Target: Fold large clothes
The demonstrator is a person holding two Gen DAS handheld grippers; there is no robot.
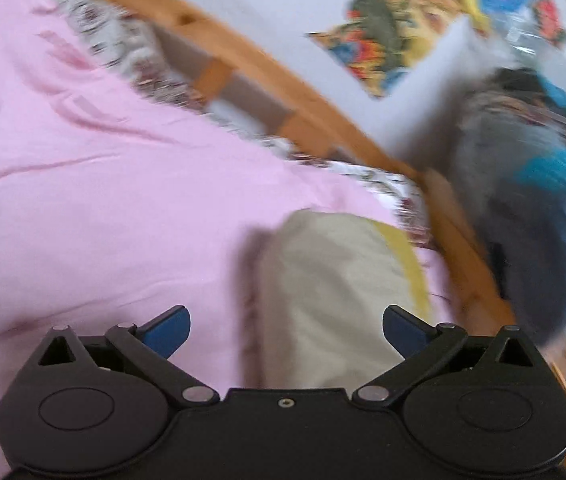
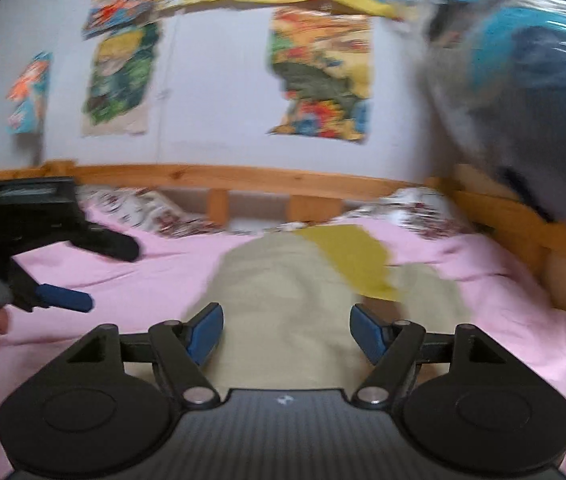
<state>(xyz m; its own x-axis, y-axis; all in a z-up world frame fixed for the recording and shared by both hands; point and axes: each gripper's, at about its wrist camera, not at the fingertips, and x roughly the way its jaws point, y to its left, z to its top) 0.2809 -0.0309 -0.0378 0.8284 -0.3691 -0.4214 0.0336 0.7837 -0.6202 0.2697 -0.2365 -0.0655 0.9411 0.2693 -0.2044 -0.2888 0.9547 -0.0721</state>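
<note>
A beige garment [image 2: 291, 300] with a mustard-yellow part [image 2: 347, 256] lies bunched on the pink bed sheet [image 2: 503, 312]. It also shows in the left wrist view [image 1: 323, 292], just ahead of my left gripper [image 1: 286, 330], which is open and empty above it. My right gripper [image 2: 285, 332] is open and empty, hovering over the near end of the garment. The left gripper also shows in the right wrist view at the far left [image 2: 59, 288], held by a hand. Both views are motion-blurred.
A wooden bed rail [image 2: 243, 178] runs along the far side and right side of the bed. A floral patterned cover [image 1: 135, 56] lies along the rail. A grey and blue bundle [image 2: 523, 60] hangs at the right. Colourful posters [image 2: 319, 72] cover the wall.
</note>
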